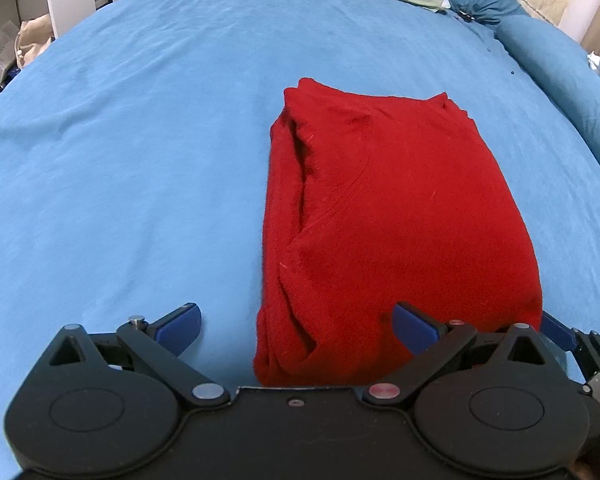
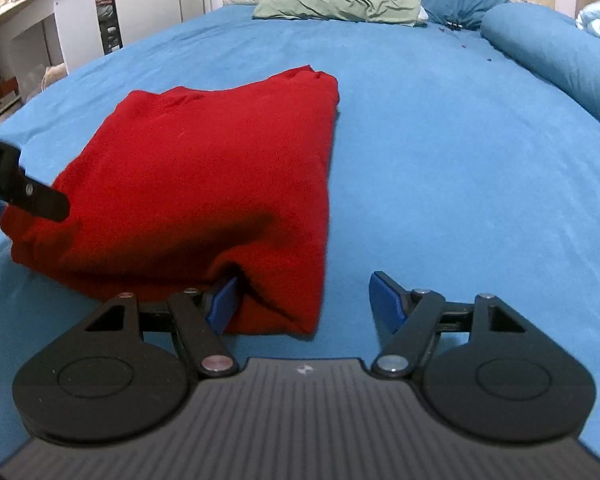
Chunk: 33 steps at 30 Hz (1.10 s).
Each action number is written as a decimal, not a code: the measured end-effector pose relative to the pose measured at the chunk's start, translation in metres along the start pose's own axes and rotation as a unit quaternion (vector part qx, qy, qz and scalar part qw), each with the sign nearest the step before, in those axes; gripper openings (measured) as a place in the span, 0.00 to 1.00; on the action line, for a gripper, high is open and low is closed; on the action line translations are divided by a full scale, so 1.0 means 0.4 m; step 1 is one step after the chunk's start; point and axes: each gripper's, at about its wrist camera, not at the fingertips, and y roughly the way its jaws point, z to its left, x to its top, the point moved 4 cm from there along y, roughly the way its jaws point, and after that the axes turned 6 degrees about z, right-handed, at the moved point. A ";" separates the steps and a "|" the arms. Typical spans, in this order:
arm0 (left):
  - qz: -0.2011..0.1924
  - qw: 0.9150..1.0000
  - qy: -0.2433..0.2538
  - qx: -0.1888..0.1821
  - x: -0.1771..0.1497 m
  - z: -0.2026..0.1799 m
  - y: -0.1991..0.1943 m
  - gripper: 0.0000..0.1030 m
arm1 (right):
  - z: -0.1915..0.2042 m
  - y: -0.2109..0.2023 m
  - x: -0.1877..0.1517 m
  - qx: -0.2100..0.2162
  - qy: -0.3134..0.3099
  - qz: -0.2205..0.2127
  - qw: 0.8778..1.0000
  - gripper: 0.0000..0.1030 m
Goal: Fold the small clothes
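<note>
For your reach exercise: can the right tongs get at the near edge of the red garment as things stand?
Probably yes. The right tongs are open at the red garment, its near corner between the fingers, nothing blocking on the blue bedsheet.

red garment point(image 1: 395, 208): soft knit cloth, matt, faintly fuzzy
bed sheet point(image 1: 140, 152): blue woven cloth, matt, lightly creased
left tool point(image 1: 298, 326): matt black plastic arms, blue smooth finger pads, dull metal pivot pins
right tool point(image 2: 303, 300): same matt black plastic, ribbed grey body
green pillow point(image 2: 339, 4): wrinkled matt cloth
</note>
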 end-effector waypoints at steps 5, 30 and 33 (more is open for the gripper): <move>0.002 1.000 0.010 0.022 -0.006 0.001 0.013 0.99 | 0.006 -0.002 0.013 -0.044 -0.043 -0.031 0.998 0.79; -0.025 0.999 0.022 -0.020 0.107 0.039 -0.093 1.00 | -0.212 -0.140 0.259 0.189 0.023 0.121 0.974 1.00; -0.010 0.997 0.004 -0.071 0.158 0.043 -0.018 1.00 | -0.214 -0.046 0.323 0.212 0.084 0.160 0.960 1.00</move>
